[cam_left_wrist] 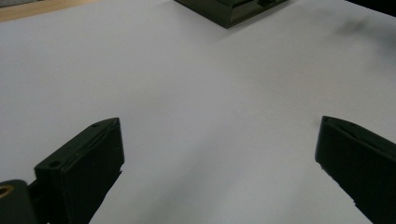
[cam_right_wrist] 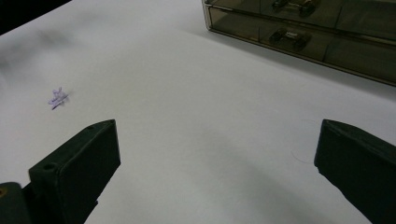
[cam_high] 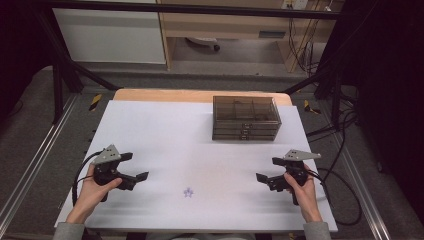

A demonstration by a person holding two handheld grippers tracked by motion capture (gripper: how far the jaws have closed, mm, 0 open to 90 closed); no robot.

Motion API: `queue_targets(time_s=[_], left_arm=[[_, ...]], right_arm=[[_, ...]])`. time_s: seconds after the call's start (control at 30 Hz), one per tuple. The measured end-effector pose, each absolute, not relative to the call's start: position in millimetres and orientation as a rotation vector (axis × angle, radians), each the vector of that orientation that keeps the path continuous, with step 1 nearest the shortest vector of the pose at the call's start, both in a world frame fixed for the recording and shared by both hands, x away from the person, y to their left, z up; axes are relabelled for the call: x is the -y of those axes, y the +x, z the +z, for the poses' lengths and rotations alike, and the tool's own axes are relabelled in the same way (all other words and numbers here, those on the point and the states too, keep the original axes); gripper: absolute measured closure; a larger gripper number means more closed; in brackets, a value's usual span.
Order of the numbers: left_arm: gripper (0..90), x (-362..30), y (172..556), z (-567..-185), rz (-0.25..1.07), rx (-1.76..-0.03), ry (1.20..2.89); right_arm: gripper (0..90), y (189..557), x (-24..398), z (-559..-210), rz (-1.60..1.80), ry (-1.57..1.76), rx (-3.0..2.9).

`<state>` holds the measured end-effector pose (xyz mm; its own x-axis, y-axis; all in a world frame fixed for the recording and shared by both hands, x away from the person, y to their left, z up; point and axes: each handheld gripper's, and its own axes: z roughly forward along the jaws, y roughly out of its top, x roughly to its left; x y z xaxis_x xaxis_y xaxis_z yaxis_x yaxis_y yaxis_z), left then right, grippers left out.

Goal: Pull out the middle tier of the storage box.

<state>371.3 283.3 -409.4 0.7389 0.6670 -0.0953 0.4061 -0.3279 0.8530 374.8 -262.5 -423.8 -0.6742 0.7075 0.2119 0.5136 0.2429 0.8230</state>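
A smoky, translucent plastic drawer box (cam_high: 245,118) with stacked shallow drawers stands on the white tabletop (cam_high: 200,145), toward its far edge and right of the middle. Its drawer fronts face the person, and small metal pull handles show on them in the right gripper view (cam_right_wrist: 289,35); all drawers sit flush with the front.

A small purple star-shaped piece (cam_high: 188,192) lies flat on the tabletop, well in front of the drawer box and somewhat to its left, near the person's edge. In the right gripper view it appears as a tiny pale violet shape (cam_right_wrist: 58,98) on the bare white surface.

The left gripper (cam_high: 134,168), black with a grey three-cornered plate on top, is held in the person's left hand (cam_high: 95,187) well to the front and left of the drawer box, jaws spread wide with nothing between them. The right gripper (cam_high: 267,170), held in the right hand (cam_high: 302,190), sits in front of the drawer box and slightly to its right, jaws likewise spread wide and empty. The purple piece lies between the two grippers, apart from both.
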Motion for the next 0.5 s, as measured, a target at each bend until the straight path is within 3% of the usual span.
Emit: queue_targets(time_s=[0.5], left_arm=[[1.0,-283.3,371.7,-410.4,0.334,-0.815,1.968]], right_arm=[[0.8,376.1,256.4,-421.3,1.357,1.150,-2.299]])
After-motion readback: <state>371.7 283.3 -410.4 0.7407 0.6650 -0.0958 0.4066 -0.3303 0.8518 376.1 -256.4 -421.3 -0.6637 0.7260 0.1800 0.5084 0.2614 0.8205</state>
